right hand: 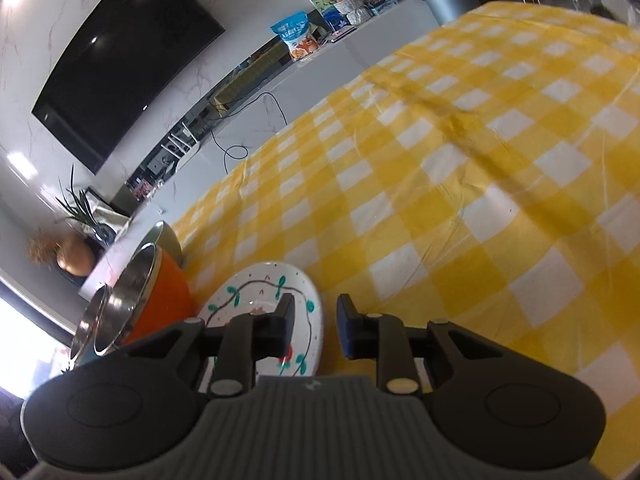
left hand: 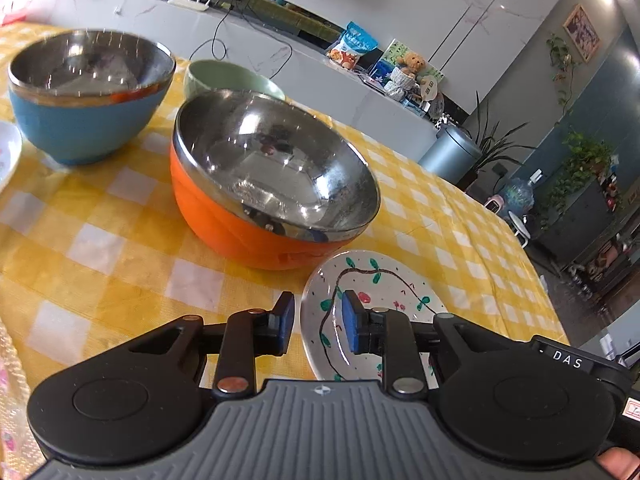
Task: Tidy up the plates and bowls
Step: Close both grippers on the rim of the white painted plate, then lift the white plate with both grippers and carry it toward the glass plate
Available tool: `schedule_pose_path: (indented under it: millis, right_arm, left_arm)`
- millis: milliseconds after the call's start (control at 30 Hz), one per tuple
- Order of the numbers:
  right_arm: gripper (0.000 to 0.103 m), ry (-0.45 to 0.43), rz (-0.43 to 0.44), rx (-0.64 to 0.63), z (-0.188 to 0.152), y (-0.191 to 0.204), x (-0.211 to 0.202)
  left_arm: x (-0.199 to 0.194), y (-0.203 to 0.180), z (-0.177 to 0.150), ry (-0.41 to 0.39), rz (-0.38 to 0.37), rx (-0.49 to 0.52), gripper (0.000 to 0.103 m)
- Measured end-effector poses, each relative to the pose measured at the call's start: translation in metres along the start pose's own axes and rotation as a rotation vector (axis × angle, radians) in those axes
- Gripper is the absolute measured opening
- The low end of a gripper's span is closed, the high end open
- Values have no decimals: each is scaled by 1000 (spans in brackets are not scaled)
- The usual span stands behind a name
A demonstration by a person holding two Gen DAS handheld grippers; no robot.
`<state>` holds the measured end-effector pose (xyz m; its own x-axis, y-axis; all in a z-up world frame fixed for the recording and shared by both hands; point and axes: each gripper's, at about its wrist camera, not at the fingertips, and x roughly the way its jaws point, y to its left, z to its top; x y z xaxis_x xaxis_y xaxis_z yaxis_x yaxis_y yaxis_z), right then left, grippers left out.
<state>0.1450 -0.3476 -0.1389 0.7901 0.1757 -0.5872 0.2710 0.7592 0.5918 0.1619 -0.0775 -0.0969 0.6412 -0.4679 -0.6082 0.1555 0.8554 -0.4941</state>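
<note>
A table under a yellow-and-white checked cloth (left hand: pixel 120 248) held the dishes, and the orange bowl (left hand: pixel 256 216) with its shiny steel lining served as the landmark. Just in front of that bowl, touching or nearly touching its base, lay a small white painted plate (left hand: pixel 360 280) with green leaves and red flowers. Behind the orange bowl and to its left stood a blue bowl (left hand: pixel 80 120), also steel-lined; a pale green bowl (left hand: pixel 224 76) sat directly behind the orange one.

The left gripper (left hand: pixel 318 320) hovered over the plate's near-left rim, jaws parted a little, one blue pad over the plate and one outside it, nothing pinched between them. In the right wrist view, the right gripper (right hand: pixel 314 326) sat at the plate's (right hand: pixel 260 292) opposite edge, jaws likewise slightly apart and empty.

The step in hand appeared to be taking up this plate. To do it well, one gripper should probably straddle the thin rim squarely, close firmly, and lift away from the orange bowl so the plate did not scrape or knock it.
</note>
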Motion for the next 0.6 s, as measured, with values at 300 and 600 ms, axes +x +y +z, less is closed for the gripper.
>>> schedule_pose_path:
  millis: [300,600]
  right_arm:
    - [13,7,33,30,-1,-6,7]
    - [6,7,18,13,-4,-2,7]
  left_arm:
    - [5,12,-4,-6,-35,-36,17]
    - [1,15,-4,-8,-39,-79,14]
